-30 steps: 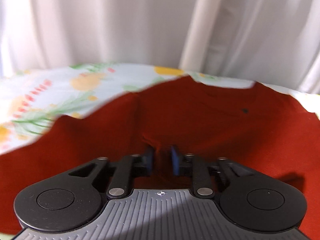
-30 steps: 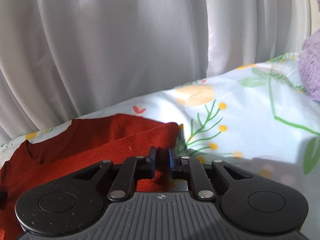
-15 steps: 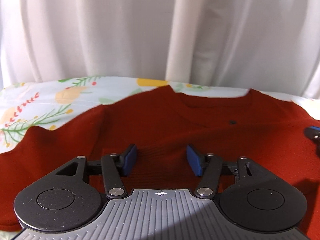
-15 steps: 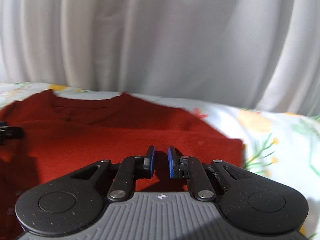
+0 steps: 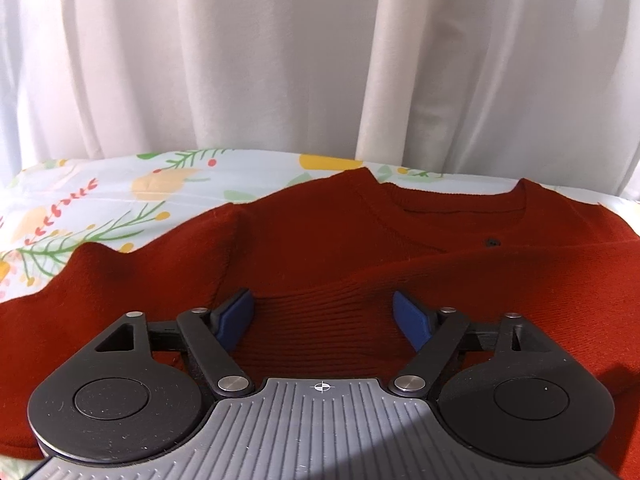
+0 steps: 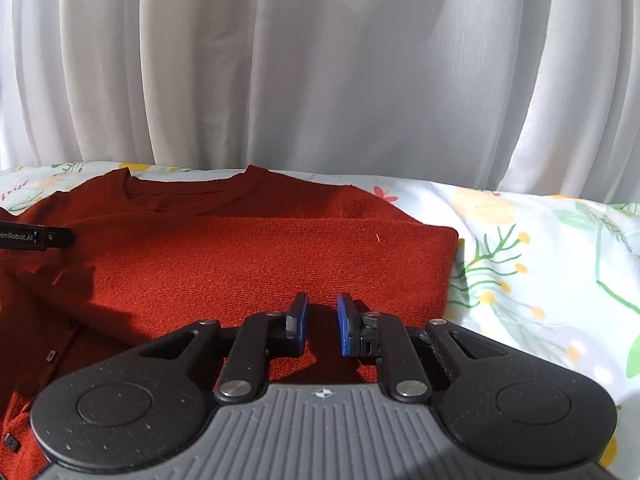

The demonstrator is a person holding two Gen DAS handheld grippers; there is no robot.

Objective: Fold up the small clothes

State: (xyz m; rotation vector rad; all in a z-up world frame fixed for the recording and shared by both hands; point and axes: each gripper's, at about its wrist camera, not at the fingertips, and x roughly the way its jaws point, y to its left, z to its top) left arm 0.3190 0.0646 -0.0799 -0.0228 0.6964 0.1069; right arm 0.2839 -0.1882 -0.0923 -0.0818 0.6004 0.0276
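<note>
A small red knit cardigan (image 5: 360, 248) lies flat on the floral sheet, neckline toward the curtain. Its sleeve is folded across the body, its ribbed cuff (image 5: 320, 320) between my left fingers. My left gripper (image 5: 324, 316) is wide open just above the cuff and holds nothing. In the right wrist view the cardigan (image 6: 260, 256) shows the folded right side with a straight edge. My right gripper (image 6: 322, 320) hovers over that fold, jaws a narrow gap apart, nothing between them. The left gripper's tip (image 6: 36, 236) shows at the left edge.
The floral bedsheet (image 6: 540, 264) extends to the right of the cardigan and to its left (image 5: 100, 208). White curtains (image 5: 320, 60) hang close behind the bed's far edge.
My left gripper let go of the sleeve and opened wide. My right gripper swung left over the folded side and released the cloth, its jaws slightly wider. The cardigan now lies flat.
</note>
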